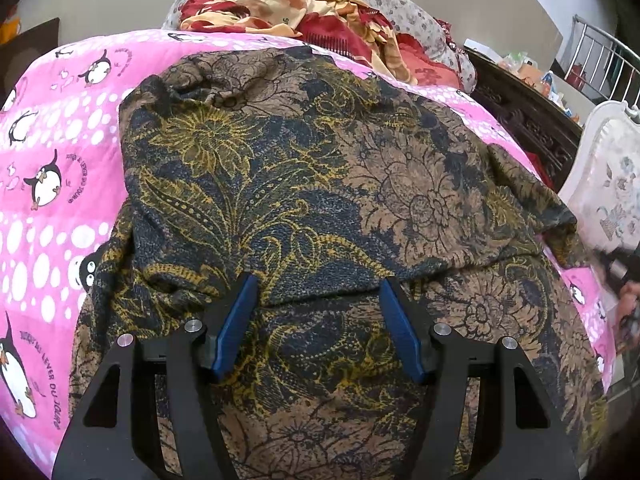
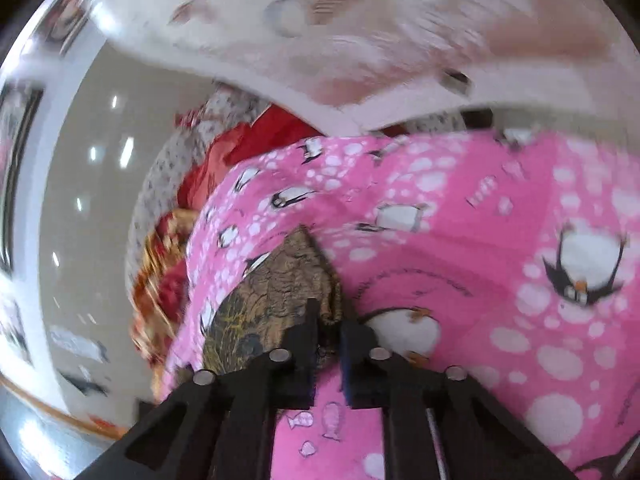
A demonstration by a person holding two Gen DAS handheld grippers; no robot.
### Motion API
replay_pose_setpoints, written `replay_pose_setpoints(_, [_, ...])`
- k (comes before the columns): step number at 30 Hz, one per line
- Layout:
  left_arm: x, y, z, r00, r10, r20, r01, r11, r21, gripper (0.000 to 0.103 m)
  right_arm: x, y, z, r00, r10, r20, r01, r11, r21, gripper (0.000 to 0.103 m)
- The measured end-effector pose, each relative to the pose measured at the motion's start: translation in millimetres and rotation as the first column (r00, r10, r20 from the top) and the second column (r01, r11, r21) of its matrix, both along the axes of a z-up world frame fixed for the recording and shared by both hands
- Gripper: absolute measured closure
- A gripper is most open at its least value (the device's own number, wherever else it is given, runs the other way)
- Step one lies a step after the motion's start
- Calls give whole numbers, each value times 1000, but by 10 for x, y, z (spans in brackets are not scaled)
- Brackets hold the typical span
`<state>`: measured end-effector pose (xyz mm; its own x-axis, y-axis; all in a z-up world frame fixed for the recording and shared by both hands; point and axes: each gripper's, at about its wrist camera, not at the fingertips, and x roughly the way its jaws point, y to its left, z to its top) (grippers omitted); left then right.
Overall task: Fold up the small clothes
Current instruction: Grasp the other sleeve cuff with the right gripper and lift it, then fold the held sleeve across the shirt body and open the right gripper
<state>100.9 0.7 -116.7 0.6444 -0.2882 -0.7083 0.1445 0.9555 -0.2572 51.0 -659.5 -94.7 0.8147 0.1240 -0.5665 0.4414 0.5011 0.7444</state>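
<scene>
**One fold laid, right gripper pinching a corner**

The garment (image 1: 320,200), a thin floral print in navy, tan and mustard, lay spread across the pink penguin quilt (image 1: 52,152) on the bed. A layer had been turned over: its folded edge ran as a soft ridge across the cloth just ahead of the left gripper (image 1: 316,296). On that showing, the fold looked begun but not finished. The cloth was still a broad, uneven shape, bunched at its far left corner and rumpled along the right side, so more folding and some smoothing seemed to be left.

The left gripper stood with its blue pads (image 1: 236,328) apart over the cloth, holding nothing; the fabric passed beneath and between them without being pressed.

The right gripper (image 2: 328,320) was shut to a narrow slit. In its own view, which was blurred, a pointed corner of the garment (image 2: 280,280) ran into the closed tips, so it appeared to be gripping that corner, though the contact itself was hard to make out.

The cloth looked limp and lightweight, draping into shallow creases. The quilt beneath was padded and smooth. A heap of red and cream bedding (image 1: 304,4) lay beyond it.
</scene>
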Motion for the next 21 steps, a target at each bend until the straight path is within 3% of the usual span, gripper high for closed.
replay_pose_setpoints(4, [-3,3,4,1000,0,1,0,1000,-6,39,178,73,854,996,67,57,-55,980,-192,97])
replay_pose_setpoints(7, [-2,3,7,1000,1,2,-1,1000,-14,39,260,144,1782,987,97,130,-43,929,-368,97])
replay_pose_setpoints(10, [-1,8,7,1000,0,3,0,1000,-20,39,322,347,2456,973,152,172,-47,866,-498,97])
replay_pose_setpoints(12, [0,6,8,1000,1,2,-1,1000,-19,39,402,581,2702,958,217,190,-85,841,-534,97])
replay_pose_setpoints(15, [-10,-11,49,1000,-1,5,1,1000,1,39,615,1084,2768,925,334,181,-188,816,-547,97])
replay_pose_setpoints(17, [-36,1,154,1000,1,9,-1,1000,22,39,769,1547,2687,893,422,153,-272,779,-564,97])
replay_pose_setpoints(21, [-257,236,408,996,54,71,-56,998,14,39,1089,2728,2329,777,619,113,-469,690,-552,97])
